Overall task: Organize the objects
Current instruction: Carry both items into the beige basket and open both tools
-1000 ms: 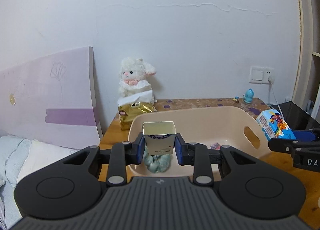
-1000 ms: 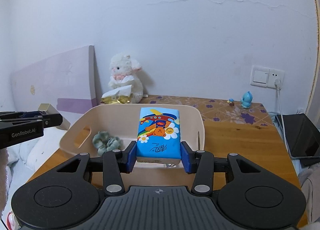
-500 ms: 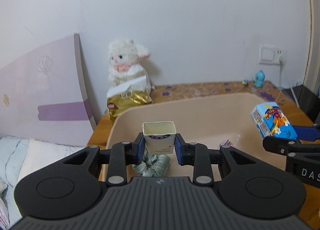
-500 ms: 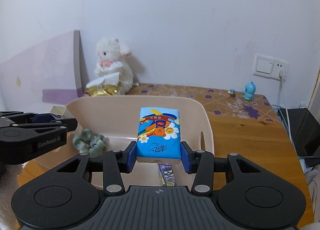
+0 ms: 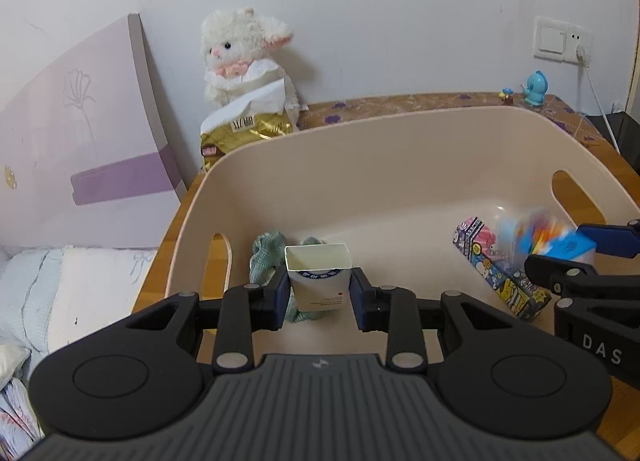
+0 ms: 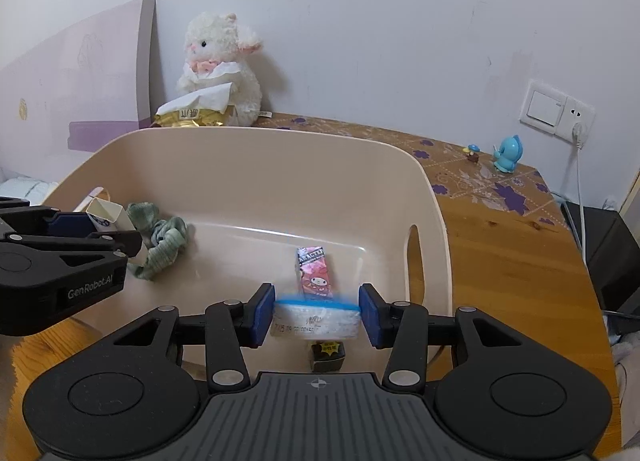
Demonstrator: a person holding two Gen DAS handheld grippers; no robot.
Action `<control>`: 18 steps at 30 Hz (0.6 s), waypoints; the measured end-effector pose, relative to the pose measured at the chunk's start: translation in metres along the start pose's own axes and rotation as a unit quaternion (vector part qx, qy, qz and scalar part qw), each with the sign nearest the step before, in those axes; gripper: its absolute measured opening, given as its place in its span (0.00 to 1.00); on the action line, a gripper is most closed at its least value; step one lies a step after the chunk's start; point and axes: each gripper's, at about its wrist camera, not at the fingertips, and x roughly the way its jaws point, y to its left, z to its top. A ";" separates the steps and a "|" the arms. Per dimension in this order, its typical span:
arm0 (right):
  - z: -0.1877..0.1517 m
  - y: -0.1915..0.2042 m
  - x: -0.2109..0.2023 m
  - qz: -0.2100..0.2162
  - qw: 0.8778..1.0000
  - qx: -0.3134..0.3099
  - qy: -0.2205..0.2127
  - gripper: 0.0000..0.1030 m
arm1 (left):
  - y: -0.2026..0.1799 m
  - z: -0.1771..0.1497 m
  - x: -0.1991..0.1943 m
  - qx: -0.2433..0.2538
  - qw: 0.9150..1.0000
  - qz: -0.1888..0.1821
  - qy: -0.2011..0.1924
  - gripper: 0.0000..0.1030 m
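My left gripper (image 5: 319, 293) is shut on a small white open-topped carton (image 5: 319, 281) and holds it over the left end of the beige plastic bin (image 5: 360, 141). My right gripper (image 6: 317, 315) has spread its jaws; the blue cartoon tissue pack (image 6: 316, 319) is blurred between them and dropping into the bin (image 6: 240, 149). It shows as a blur in the left wrist view (image 5: 540, 233). A green scrunchie (image 6: 166, 239) and a cartoon-printed box (image 6: 316, 275) lie on the bin floor.
A white plush lamb (image 5: 244, 57) and a gold snack bag (image 5: 244, 133) stand behind the bin at the wall. A blue toy figure (image 6: 507, 155) and a wall socket (image 6: 556, 111) are at the back right. A bed (image 5: 60, 281) lies left of the wooden table (image 6: 512, 261).
Both grippers moved forward and down over the bin. The right gripper opened and the tissue pack tipped and started falling. The left gripper still holds the carton.
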 end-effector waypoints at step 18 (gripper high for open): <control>-0.012 -0.019 -0.082 0.024 0.998 0.024 -0.061 0.92 | 0.007 -0.012 -0.084 -0.005 0.997 0.010 -0.072 0.83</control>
